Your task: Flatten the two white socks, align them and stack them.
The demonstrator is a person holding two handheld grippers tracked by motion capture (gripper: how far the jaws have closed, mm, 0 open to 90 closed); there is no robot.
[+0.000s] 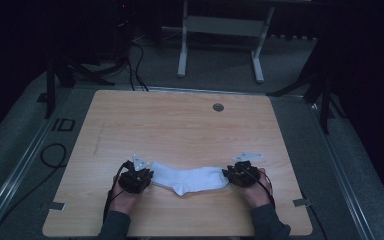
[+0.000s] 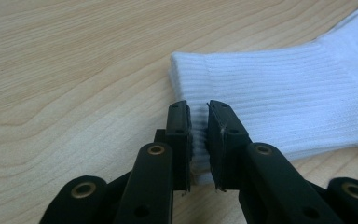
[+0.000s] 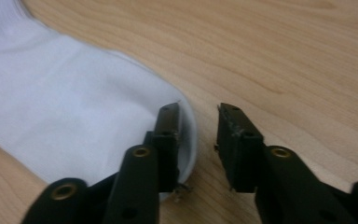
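Note:
A white sock (image 1: 189, 178) lies flat across the near middle of the wooden table (image 1: 180, 125). My left gripper (image 1: 139, 176) is at its ribbed cuff end. In the left gripper view the sock's cuff (image 2: 279, 107) has its edge pinched between the jaws of that gripper (image 2: 199, 122). My right gripper (image 1: 239, 173) is at the toe end. In the right gripper view the jaws of that gripper (image 3: 199, 122) stand apart, and the sock's toe (image 3: 74, 116) lies on the table with its tip in the gap, touching one jaw only.
A round grommet (image 1: 218, 107) sits near the table's far edge. Beyond the table stand a white desk frame (image 1: 220, 40) and black cables (image 1: 135, 65) on the floor. A person's forearms come in from the bottom.

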